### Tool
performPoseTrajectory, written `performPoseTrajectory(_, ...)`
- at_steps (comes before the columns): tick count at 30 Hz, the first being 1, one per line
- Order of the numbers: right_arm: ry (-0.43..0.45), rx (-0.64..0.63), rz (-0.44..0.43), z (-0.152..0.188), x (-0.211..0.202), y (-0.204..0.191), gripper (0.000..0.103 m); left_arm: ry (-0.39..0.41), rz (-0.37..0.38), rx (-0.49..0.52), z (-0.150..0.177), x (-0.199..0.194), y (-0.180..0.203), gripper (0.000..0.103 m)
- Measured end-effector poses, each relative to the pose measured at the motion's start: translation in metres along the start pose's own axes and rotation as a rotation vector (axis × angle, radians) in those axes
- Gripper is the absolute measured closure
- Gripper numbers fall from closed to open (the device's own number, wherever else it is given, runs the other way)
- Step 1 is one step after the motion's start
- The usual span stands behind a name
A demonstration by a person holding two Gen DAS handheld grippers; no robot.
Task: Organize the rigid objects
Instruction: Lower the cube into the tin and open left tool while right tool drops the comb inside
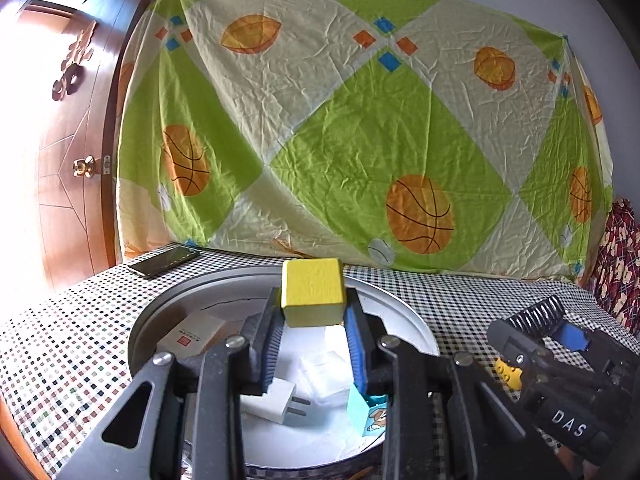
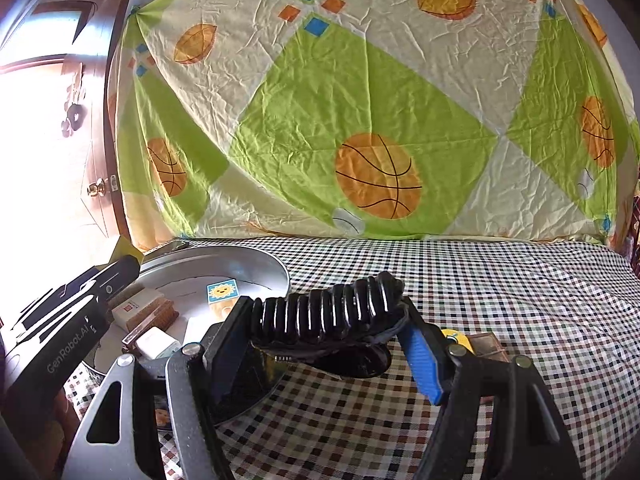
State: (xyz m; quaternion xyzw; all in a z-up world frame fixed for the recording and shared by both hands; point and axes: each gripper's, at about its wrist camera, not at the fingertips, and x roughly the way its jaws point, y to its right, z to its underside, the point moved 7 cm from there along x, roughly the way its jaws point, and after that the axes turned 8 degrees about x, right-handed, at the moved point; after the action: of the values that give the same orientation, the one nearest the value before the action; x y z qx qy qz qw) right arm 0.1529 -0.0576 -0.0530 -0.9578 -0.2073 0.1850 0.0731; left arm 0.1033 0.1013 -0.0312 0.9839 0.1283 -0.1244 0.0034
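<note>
Bottom centre of the left wrist view, the left gripper (image 1: 313, 316) has its blue pads pressed on both sides of a yellow block (image 1: 312, 292), held above the round metal tray (image 1: 404, 312); the block sits square, a flat face toward the camera, with no clear long axis. Under it in the tray lie a white charger (image 1: 276, 398), prongs pointing right, a light blue picture cube (image 1: 370, 412) and a white box (image 1: 192, 332) with a small red stamp (too small to read). Lower right, the other tool shows "DAS" in white.

In the right wrist view, the right gripper (image 2: 326, 322) clamps a black ribbed hair claw (image 2: 332, 312), its long axis running left to right across the frame, right end tilted up, beside the tray's rim over the checked tablecloth (image 2: 520, 300). At lower left, "GenRobot.AI" reads on the left tool. Beyond, a sun-face cube (image 2: 222, 291) rests in the tray; farther back hangs the basketball-print sheet (image 2: 360, 100).
</note>
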Motion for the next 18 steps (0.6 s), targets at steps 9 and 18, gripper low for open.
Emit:
performPoseTrajectory(9, -0.004, -0.014, -0.021, 0.002, 0.004, -0.013, 0.031, -0.003, -0.018, -0.009, 0.000, 0.001, -0.014, 0.075)
performPoseTrajectory(18, -0.007, -0.030, -0.041, 0.004, 0.008, -0.025, 0.031, -0.008, -0.034, -0.011, 0.002, 0.001, -0.025, 0.075)
